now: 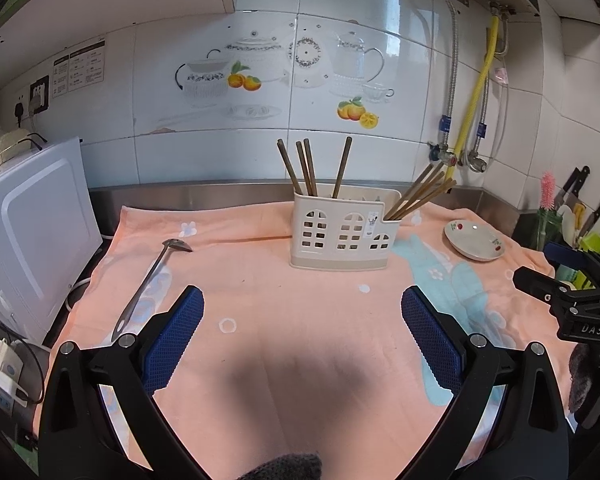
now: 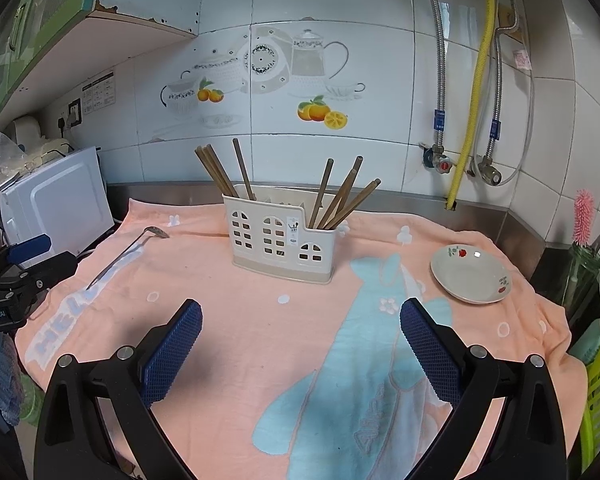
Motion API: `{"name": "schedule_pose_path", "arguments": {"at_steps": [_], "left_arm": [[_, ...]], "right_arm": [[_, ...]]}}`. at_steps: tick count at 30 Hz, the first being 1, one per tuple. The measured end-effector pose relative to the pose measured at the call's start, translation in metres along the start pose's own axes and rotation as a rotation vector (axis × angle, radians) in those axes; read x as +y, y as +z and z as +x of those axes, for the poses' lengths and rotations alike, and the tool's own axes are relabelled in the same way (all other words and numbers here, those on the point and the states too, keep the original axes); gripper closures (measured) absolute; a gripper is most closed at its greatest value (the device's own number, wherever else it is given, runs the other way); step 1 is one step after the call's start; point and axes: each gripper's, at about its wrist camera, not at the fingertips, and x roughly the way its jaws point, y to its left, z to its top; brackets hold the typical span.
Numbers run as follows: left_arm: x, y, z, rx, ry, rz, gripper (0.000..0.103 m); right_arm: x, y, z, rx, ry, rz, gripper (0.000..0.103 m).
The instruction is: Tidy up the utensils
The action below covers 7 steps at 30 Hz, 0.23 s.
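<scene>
My left claw is released, its blue pads spread wide above the pink towel with nothing between them. My right claw is just as wide apart and empty over the same towel. The white holder stands upright at the back of the table, chopsticks leaning in its left and right compartments. A metal ladle lies flat on the towel to the holder's left, bowl end away from me, well apart from both claws. A small dish sits on the towel to the right. A microwave stands at the left edge.
</scene>
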Motion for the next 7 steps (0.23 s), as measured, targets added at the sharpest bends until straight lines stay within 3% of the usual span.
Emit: {"name": "schedule_pose_path", "arguments": {"at_steps": [7], "left_arm": [[-0.0006, -0.0012, 0.0019, 0.01, -0.004, 0.001, 0.005]], "right_arm": [[-0.0005, 0.0004, 0.0006, 0.002, 0.0, 0.002, 0.007]]}}
